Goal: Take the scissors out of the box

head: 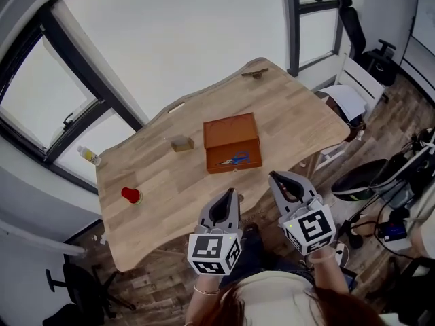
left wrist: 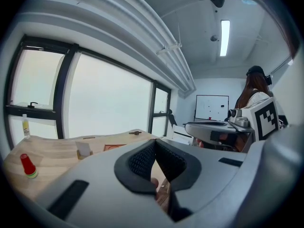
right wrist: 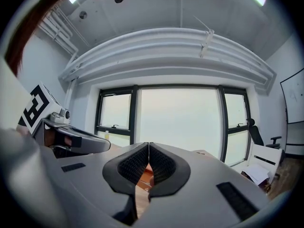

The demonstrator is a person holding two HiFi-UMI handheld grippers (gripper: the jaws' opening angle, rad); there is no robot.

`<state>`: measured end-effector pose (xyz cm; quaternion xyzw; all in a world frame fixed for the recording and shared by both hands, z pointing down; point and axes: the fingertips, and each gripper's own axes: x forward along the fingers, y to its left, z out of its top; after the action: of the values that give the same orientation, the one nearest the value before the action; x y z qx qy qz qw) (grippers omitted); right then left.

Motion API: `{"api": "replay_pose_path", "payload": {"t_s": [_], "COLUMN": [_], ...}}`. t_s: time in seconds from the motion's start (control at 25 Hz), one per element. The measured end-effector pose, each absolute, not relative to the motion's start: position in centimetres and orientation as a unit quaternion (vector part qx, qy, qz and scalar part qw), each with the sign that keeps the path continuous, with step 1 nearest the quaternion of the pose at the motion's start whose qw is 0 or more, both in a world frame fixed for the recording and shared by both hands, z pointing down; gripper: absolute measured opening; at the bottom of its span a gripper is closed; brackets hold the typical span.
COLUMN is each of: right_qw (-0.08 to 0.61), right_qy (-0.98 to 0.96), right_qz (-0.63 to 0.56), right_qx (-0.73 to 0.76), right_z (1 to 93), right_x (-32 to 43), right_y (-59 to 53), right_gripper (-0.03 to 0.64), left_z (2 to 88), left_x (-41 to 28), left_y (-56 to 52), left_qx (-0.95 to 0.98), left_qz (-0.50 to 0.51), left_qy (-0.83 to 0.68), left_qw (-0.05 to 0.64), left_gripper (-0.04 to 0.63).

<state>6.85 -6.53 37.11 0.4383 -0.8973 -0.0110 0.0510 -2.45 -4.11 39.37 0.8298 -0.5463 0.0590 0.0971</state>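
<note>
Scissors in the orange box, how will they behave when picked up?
The scissors lie flat in the orange box, so they probably won't roll. They look small and thin, likely light and stiff. Gripped by one blue handle, they might swing open.

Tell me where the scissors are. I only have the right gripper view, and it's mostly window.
Observer: The blue-handled scissors lie in the near half of the open orange box, in the middle of the wooden table.
Operator: Is either gripper at the box?
Observer: No. The right gripper and the left gripper are both by the table's near edge, apart from the box.
Operator: Anything else on the table near it?
Observer: A small tan block sits just left of the box, apart from it.
Operator: Anything further out?
Observer: A small red piece with a green base stands near the table's left edge.
</note>
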Motion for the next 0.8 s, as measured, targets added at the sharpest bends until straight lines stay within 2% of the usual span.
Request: {"api": "replay_pose_path", "payload": {"t_s": [0.8], "right_qw": [0.116], "right_qy": [-0.901], "right_qz": [-0.005], "right_qx": [0.417], "right_z": [40.2], "right_x": [1.4], "right_y": [-16.3], "right_gripper": [0.032], "left_z": [41.7], "left_x": [-6.9], "left_y": [-14.5], "left_qx": [0.84], "left_qz": [0.06], "left_qy": [-0.528], "left_qw": [0.108], "left_gripper": [0.018]}}
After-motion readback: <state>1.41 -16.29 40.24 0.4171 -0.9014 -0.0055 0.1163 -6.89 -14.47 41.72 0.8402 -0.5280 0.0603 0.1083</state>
